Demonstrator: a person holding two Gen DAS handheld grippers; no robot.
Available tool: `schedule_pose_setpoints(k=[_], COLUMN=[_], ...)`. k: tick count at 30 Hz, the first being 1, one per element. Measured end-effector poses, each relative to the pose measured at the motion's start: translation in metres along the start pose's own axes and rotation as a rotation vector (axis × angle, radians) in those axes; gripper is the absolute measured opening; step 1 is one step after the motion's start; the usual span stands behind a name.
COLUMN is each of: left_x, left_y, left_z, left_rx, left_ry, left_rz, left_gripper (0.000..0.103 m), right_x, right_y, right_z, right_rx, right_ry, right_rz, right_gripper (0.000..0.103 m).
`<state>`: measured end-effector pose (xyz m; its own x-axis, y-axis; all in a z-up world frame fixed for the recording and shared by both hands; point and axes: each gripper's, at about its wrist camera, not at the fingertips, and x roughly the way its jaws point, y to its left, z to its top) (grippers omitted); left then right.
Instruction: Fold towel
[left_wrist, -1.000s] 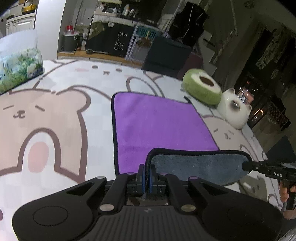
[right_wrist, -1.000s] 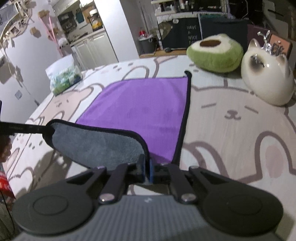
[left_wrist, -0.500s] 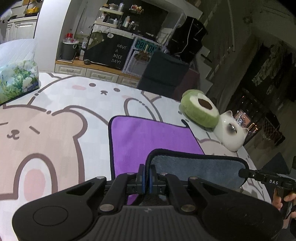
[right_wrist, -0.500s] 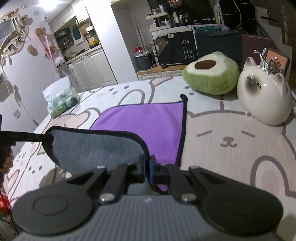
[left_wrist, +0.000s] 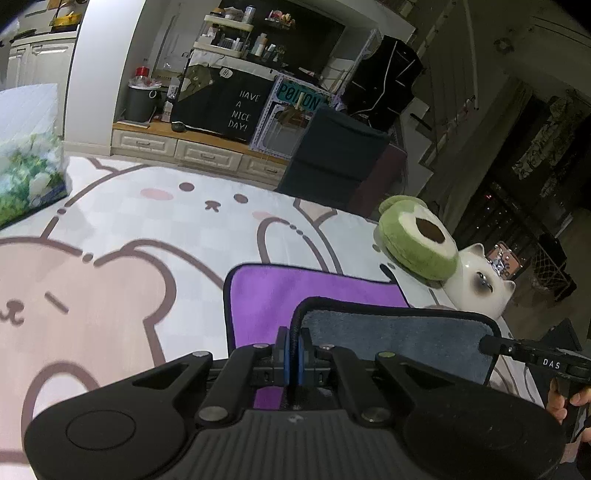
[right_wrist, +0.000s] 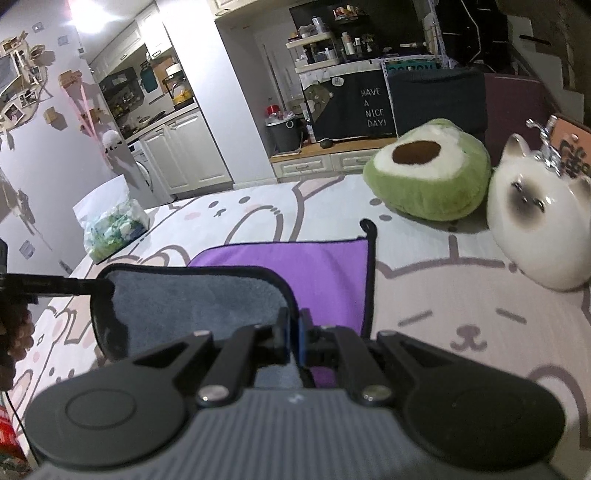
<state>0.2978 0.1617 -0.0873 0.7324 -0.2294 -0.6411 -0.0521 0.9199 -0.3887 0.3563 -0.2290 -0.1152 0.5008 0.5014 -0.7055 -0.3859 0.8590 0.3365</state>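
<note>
The towel (left_wrist: 295, 295) is purple on top, grey underneath, with a black hem, and lies on the bear-print surface. Its near edge is lifted and held up between both grippers, so the grey underside (left_wrist: 399, 336) faces me. My left gripper (left_wrist: 293, 350) is shut on the near left corner. My right gripper (right_wrist: 293, 338) is shut on the near right corner; its tip also shows in the left wrist view (left_wrist: 491, 343). The far purple part (right_wrist: 314, 262) still lies flat. The left gripper's tip shows in the right wrist view (right_wrist: 99, 286).
A green avocado plush (right_wrist: 428, 170) and a white cat figure (right_wrist: 539, 221) stand at the far right of the surface. A tissue pack (right_wrist: 114, 229) sits at the far left. Beyond the surface edge are cabinets and a dark chair (left_wrist: 332, 162).
Both grippers have risen and carried the held near edge forward over the purple part. Less of the flat purple towel shows than before.
</note>
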Motion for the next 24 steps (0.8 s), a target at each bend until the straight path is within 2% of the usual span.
schedule_pose_setpoints(k=[9, 24], left_x=[0.032, 0.081], left_y=[0.005, 0.014], left_z=[0.033, 0.069], left_rx=[0.017, 0.031], left_ry=[0.011, 0.024], left_rz=[0.007, 0.043], left_gripper=[0.004, 0.004], right_x=[0.027, 0.071], right_y=[-0.011, -0.024], right_z=[0.032, 0.064], right_rx=[0.008, 0.023], right_ry=[-0.002, 0.015], right_rz=[-0.02, -0.047], right_gripper=[0.005, 0.005])
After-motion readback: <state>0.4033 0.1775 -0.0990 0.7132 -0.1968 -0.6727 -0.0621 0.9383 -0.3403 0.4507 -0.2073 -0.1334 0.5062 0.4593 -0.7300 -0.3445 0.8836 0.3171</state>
